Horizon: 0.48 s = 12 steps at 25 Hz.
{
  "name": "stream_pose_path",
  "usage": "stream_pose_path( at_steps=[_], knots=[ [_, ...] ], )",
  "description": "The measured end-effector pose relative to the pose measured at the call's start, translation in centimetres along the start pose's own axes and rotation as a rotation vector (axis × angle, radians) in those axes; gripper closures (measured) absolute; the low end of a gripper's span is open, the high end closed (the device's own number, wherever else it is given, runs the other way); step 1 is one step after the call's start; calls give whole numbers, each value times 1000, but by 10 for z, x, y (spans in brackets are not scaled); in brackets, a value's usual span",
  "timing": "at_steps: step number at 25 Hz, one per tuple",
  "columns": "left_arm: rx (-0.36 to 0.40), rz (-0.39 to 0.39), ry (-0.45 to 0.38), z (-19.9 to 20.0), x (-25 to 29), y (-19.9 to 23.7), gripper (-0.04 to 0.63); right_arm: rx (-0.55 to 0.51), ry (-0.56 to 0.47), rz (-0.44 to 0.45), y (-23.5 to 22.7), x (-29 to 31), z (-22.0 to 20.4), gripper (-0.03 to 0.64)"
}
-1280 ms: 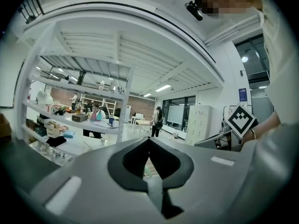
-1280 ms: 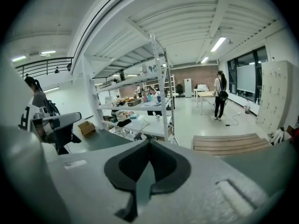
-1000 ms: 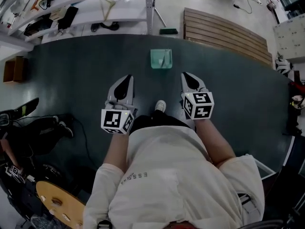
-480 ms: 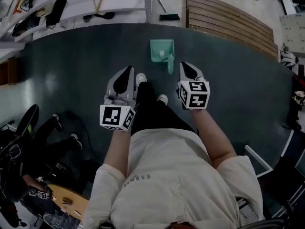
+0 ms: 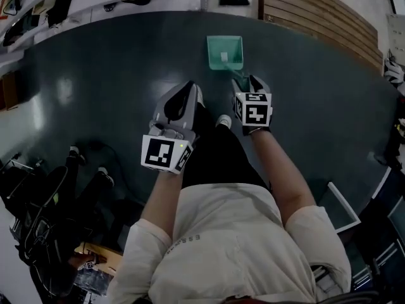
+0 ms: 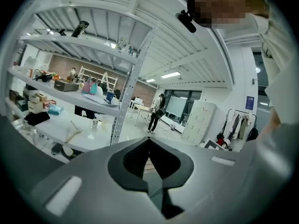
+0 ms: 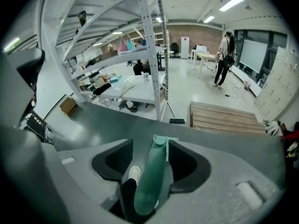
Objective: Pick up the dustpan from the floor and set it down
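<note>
Dustpan (image 5: 224, 51) is lying on the dark floor (image 5: 114, 75); we are straddling its handle (image 7: 152, 181) with our right gripper (image 5: 250, 81), whose jaws have just been opening, clear of it. We are carrying our left gripper (image 5: 188, 90) clenched, empty.

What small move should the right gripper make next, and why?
Probably close the jaws of the right gripper. These jaws have just been opening, and the green handle stands between them, apparently not yet pressed, while the dustpan lies on the floor.
</note>
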<state>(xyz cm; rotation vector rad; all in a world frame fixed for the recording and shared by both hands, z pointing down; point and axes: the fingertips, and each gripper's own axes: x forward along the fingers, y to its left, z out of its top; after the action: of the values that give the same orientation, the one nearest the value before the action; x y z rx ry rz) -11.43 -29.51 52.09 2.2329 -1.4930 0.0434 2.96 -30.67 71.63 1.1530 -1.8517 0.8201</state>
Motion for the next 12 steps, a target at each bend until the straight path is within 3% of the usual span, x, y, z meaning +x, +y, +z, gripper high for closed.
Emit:
stream_pose_path(
  at_steps=[7, 9, 12],
  knots=[
    [-40, 21, 32, -22, 4, 40, 586, 36, 91, -67, -11, 52, -13, 414],
    [-47, 26, 40, -28, 4, 43, 586, 64, 93, -86, -17, 54, -14, 495],
    [-60, 32, 57, -35, 4, 49, 586, 112, 84, -108, -17, 55, -13, 532]
  ],
)
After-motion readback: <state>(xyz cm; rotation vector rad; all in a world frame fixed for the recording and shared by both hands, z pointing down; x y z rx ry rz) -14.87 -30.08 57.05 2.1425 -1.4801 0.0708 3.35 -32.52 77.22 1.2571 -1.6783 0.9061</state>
